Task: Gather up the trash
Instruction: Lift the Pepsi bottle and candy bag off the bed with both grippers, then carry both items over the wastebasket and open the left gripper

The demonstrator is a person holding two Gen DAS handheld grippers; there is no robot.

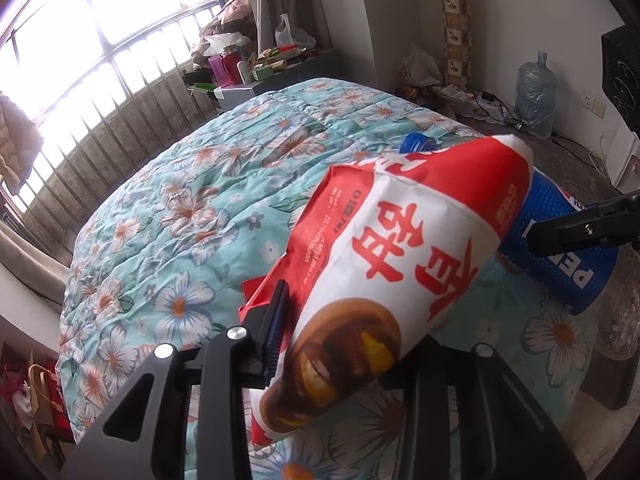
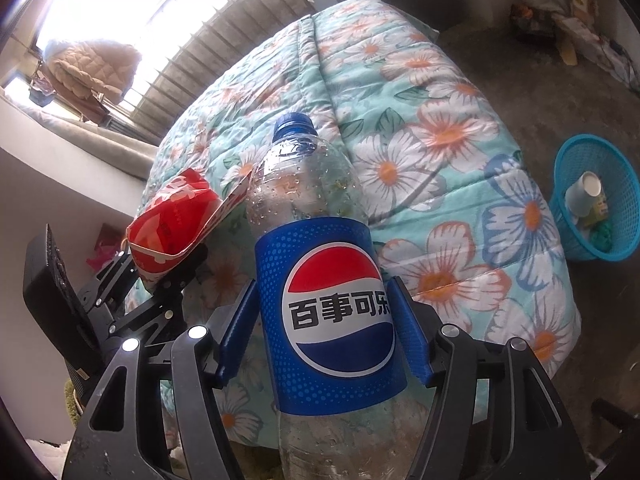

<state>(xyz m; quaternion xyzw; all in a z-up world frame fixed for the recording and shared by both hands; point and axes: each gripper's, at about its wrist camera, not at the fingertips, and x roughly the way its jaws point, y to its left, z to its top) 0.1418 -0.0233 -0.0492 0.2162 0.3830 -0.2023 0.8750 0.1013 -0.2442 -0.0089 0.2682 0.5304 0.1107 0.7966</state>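
A red and white snack bag (image 1: 380,248) fills the left wrist view, with my left gripper (image 1: 360,292) shut on it. One ribbed finger (image 1: 276,332) presses the bag's left side, and the bag hides the other finger. An empty Pepsi bottle (image 2: 332,312) with a blue cap stands upright between the blue pads (image 2: 236,332) of my right gripper (image 2: 324,280), which is shut on its label. Bag and bottle hang side by side over the near end of the floral quilt (image 2: 440,140). The bottle (image 1: 560,268) shows behind the bag, and the bag (image 2: 172,216) sits left of the bottle.
A blue plastic basket (image 2: 616,248) stands on the floor right of the bed, with a paper cup (image 2: 584,196) and scraps inside. A large water jug (image 1: 534,96) and bags line the far wall. A cluttered table (image 1: 256,80) stands by the window.
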